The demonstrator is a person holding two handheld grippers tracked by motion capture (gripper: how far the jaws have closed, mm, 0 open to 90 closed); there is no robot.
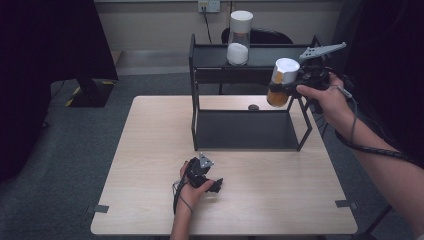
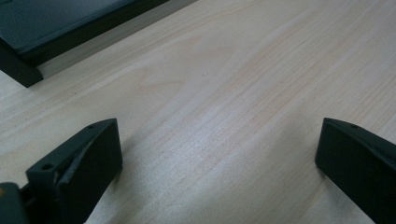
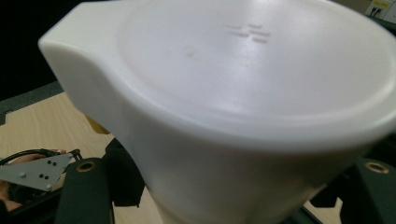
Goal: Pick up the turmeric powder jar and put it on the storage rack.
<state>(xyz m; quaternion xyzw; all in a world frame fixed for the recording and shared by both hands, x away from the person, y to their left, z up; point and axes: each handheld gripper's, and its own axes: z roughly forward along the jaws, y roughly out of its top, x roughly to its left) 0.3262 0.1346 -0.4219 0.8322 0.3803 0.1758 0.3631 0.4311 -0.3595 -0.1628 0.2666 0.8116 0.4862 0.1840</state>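
A clear jar with a white lid and orange contents (image 1: 281, 80) hangs tilted in the air beside the right end of the black rack's top shelf (image 1: 210, 56), and my right gripper (image 1: 281, 90) is shut on its body. In the right gripper view its white lid (image 3: 252, 70) looms close, with the right gripper's (image 3: 231, 191) jaws on either side of the jar below it. A second jar with a white lid and white contents (image 1: 239, 40) stands upright on the top shelf. My left gripper (image 1: 212, 181) rests on the table in front of the rack, open (image 2: 218, 123) with bare wood between its jaws.
The two-tier black rack's lower shelf (image 1: 245, 131) sits on the light wooden table (image 1: 150, 165). A small dark object (image 1: 253, 106) lies on the table behind the rack. Tape marks (image 1: 101, 208) are near the front corners. A dark chair (image 1: 260, 36) stands behind the table.
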